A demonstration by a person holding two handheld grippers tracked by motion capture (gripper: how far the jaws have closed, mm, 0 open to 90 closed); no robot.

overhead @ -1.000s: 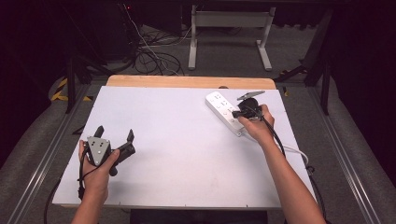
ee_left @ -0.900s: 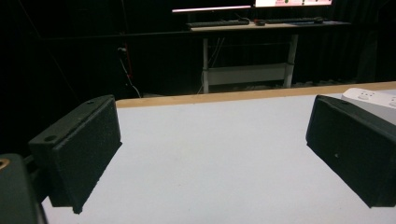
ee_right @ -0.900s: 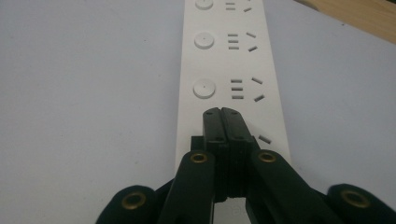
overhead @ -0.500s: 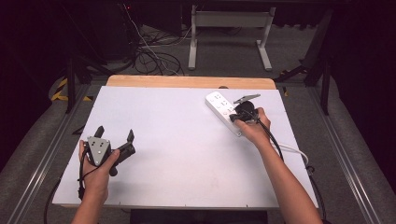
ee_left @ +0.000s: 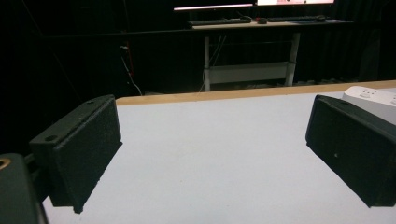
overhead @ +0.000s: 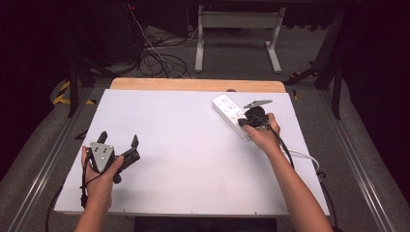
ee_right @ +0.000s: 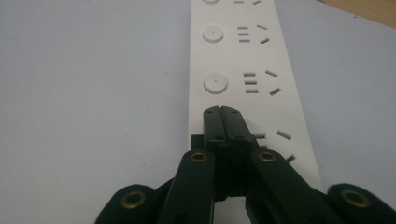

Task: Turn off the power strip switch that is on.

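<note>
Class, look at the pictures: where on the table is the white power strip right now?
In the high view the power strip lies at the table's far right, near the wooden back edge, with the shut right gripper over its near end.

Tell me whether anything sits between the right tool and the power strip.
Nothing visible does. The right tool, jaws closed together, is right over the white power strip, its tips at the strip's face near a round button. Whether the tips touch the strip cannot be told. The left tool stays far off.
</note>
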